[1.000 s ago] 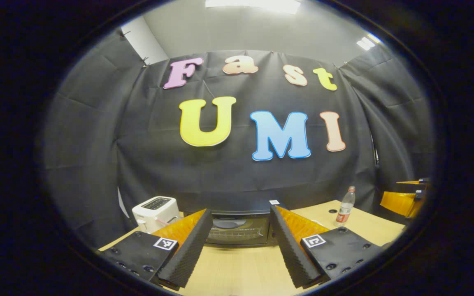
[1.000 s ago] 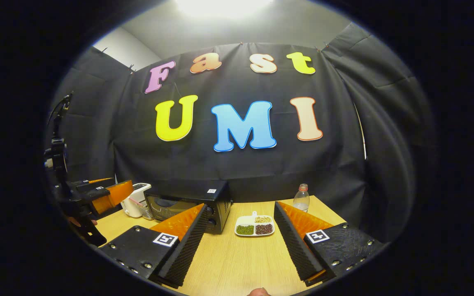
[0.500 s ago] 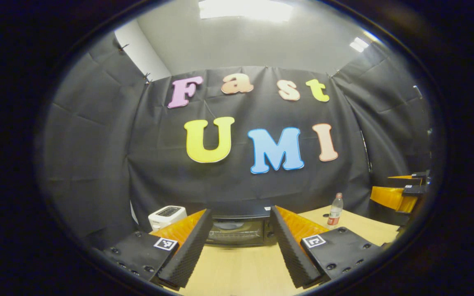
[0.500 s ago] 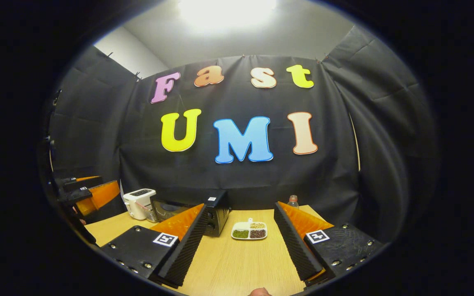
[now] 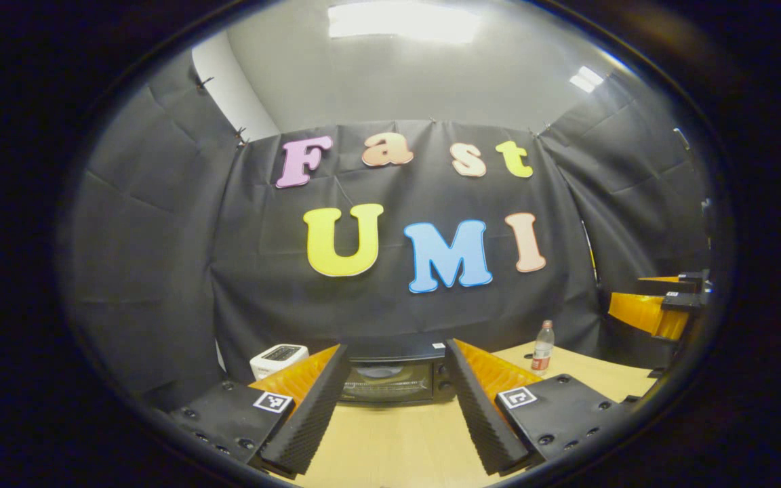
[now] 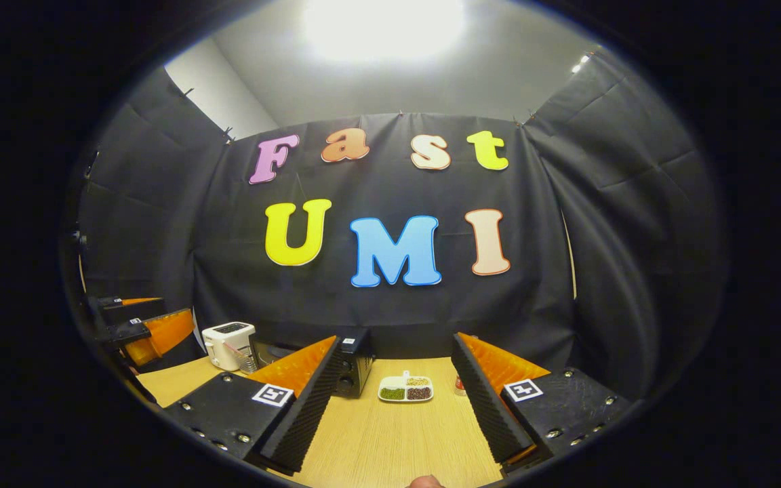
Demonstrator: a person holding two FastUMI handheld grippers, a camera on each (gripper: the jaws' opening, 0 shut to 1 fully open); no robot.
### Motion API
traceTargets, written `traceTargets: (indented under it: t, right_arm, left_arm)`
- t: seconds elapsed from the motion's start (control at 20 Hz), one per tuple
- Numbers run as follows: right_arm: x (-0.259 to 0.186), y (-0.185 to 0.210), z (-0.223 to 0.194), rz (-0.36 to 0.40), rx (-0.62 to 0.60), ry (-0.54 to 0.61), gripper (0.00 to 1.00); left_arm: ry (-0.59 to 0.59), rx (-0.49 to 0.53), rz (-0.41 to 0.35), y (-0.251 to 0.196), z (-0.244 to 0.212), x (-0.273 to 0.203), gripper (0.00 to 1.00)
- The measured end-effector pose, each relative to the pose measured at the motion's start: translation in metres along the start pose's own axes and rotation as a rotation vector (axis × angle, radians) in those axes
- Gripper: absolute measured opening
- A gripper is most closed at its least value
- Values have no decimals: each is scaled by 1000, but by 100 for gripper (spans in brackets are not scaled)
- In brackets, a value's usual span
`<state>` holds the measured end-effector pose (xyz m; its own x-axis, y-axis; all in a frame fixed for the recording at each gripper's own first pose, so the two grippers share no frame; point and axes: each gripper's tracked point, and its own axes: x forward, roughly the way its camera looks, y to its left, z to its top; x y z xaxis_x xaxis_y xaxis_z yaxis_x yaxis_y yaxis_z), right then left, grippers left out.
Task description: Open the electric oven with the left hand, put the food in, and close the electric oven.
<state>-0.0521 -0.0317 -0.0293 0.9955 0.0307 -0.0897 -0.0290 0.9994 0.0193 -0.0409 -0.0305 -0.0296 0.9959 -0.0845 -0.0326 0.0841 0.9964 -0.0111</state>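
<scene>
On the far left of the wooden surface (image 6: 390,440) we see a white toaster (image 6: 229,336), which plays no part in the job. Next to it stands the black electric oven (image 5: 390,379), its glass door shut, framed squarely between the fingers of our left tool (image 5: 390,413), whose jaws stand wide apart with nothing between them. We judge the oven a heavy, rigid box that will stay put under a pull. The door, we expect, is stiff on its hinge and drops forward. The place to take hold is the bar handle along the door's top edge, though at this range we cannot make it out clearly.

Further right, in the right gripper view, the food tray (image 6: 405,389) lies flat on the surface just beside the oven's knob end and well ahead of our right tool (image 6: 394,407), which is likewise spread open and empty. The tray is a small white divided dish with green, dark and pale grains in its compartments. We reckon it light, rigid and smooth-rimmed, and its loose contents will spill if tipped, so it wants a level pinch on the rim or the small tab at its back edge.

Rightmost, a clear plastic bottle (image 5: 542,348) stands upright near the cloth wall.
</scene>
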Motion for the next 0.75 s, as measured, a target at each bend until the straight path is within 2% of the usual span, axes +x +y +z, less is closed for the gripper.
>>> traceTargets:
  t: [0.05,0.15,0.5,0.55,0.65,0.7,0.75]
  right_arm:
    - [-1,0,1,-3,1,0,97]
    - [-5,3,1,0,6,2,97]
    - [-12,4,13,-3,-4,-25,97]
    - [-12,5,14,-2,-6,-27,97]
    - [-10,9,17,0,4,-24,97]
    - [-9,12,18,5,8,-25,97]
    - [-8,15,19,10,9,-27,97]
  left_arm:
    - [3,2,3,2,-1,-5,94]
    - [2,0,8,7,0,-10,99]
    - [-29,16,26,19,14,-18,99]
    - [-34,18,29,21,15,-19,90]
    - [-37,8,36,25,15,-21,99]
    - [-36,0,38,26,14,-21,94]
    - [-37,-6,37,27,14,-22,94]
